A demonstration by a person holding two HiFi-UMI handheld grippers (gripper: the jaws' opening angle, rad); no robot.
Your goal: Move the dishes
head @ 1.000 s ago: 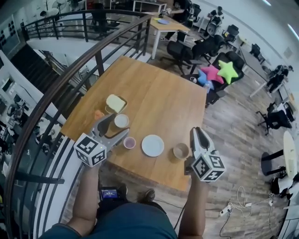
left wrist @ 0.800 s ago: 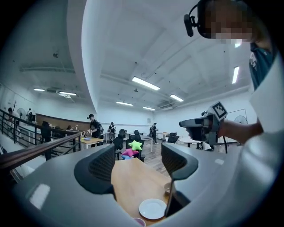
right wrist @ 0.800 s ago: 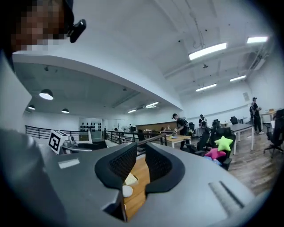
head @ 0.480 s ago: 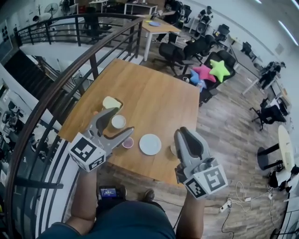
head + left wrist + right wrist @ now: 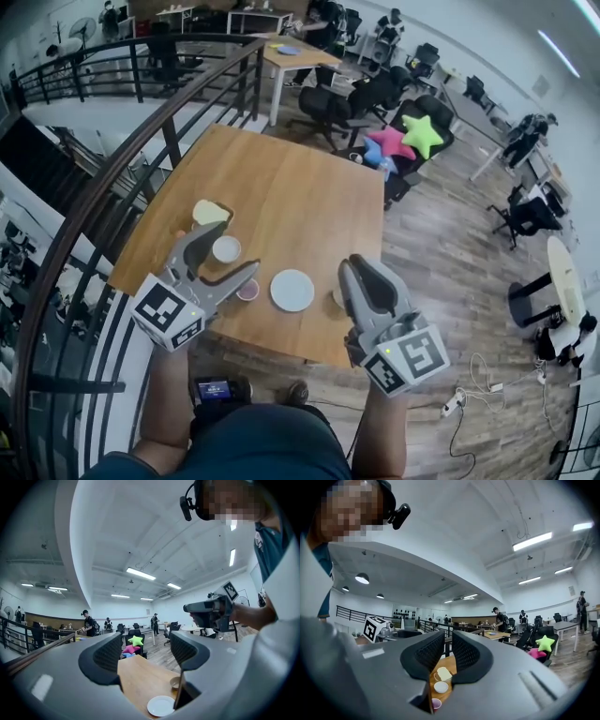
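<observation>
Five dishes are ranged along the near edge of the wooden table [image 5: 300, 178]: a yellow-filled tray [image 5: 208, 212], a white bowl [image 5: 226, 248], a pink cup [image 5: 248, 291], a white plate [image 5: 292, 290] and a brown bowl [image 5: 176, 682]. They are kept on the person's side, presumably so that each can be reached without stretching.

Neither gripper is loaded. The left gripper [image 5: 225, 251] is held level above that edge with its jaws spread about halfway and nothing gripped. The white bowl is only seen through the gap from above. The right gripper [image 5: 361, 270] is also held level, with its jaws drawn almost together, a thin slit left and nothing caught in it. Empty jaws raised over the dishes would fit either a reach being prepared or a dish already set down, and which one applies cannot be settled.

Compared with a second ago, both grippers are seen higher and nearer the head camera. The right one is now placed over the brown bowl, which was then in plain view beside it. The dishes are found in the same places, and the left jaws' spread is unchanged.
</observation>
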